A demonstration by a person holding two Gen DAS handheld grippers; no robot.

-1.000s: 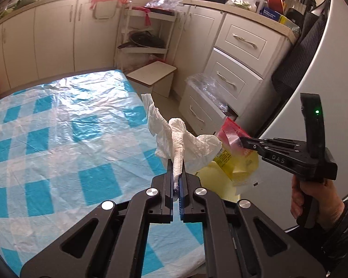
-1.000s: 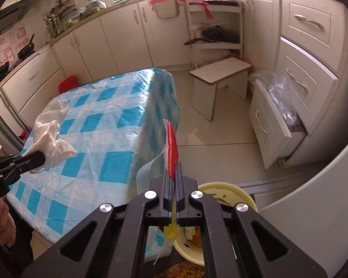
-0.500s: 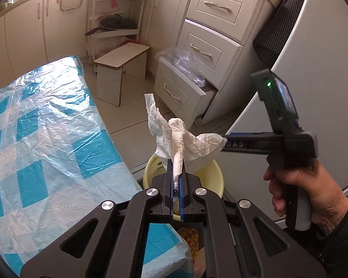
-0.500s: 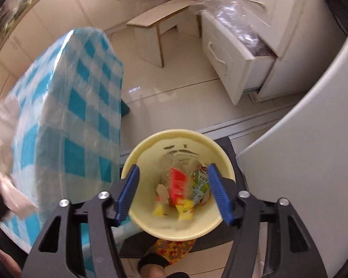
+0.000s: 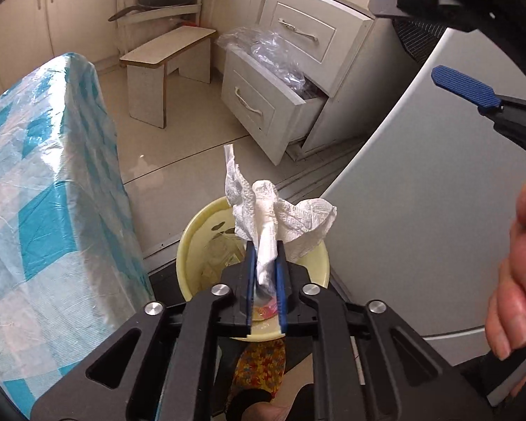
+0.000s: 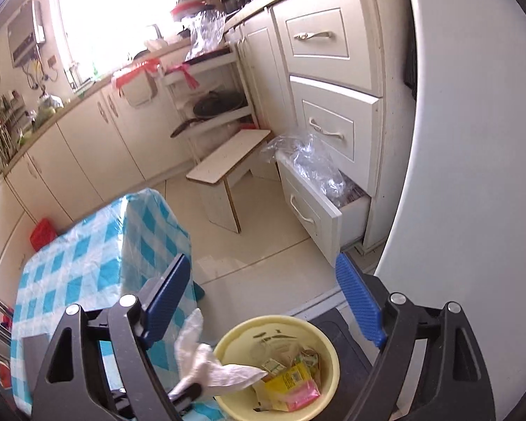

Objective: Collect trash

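Note:
A crumpled white tissue [image 5: 263, 210] stands upright between the blue pads of my left gripper [image 5: 264, 245]. Its jaws are opening, but the pads still touch the tissue. It hangs right over the yellow bin [image 5: 193, 245]. In the right wrist view the same tissue [image 6: 207, 368] pokes over the bin's rim [image 6: 228, 343], and a yellow and red wrapper [image 6: 291, 382] lies inside with other scraps. My right gripper [image 6: 261, 263] is above and behind the bin. Its jaws are still widening and hold nothing. It also shows in the left wrist view as the right gripper [image 5: 403, 35], with a hand [image 5: 519, 280] on its grip.
The table with a blue checked plastic cloth [image 5: 52, 210] stands close on the bin's left. A white fridge door [image 5: 420, 210] curves along the right. Beyond are a low wooden stool [image 5: 164, 49] and an open drawer [image 5: 263, 105] stuffed with clear plastic bags.
The right gripper let the red and yellow wrapper fall into the bin, opened wide and tipped upward. The left gripper carried the tissue from over the table to above the bin, and its jaws parted slightly.

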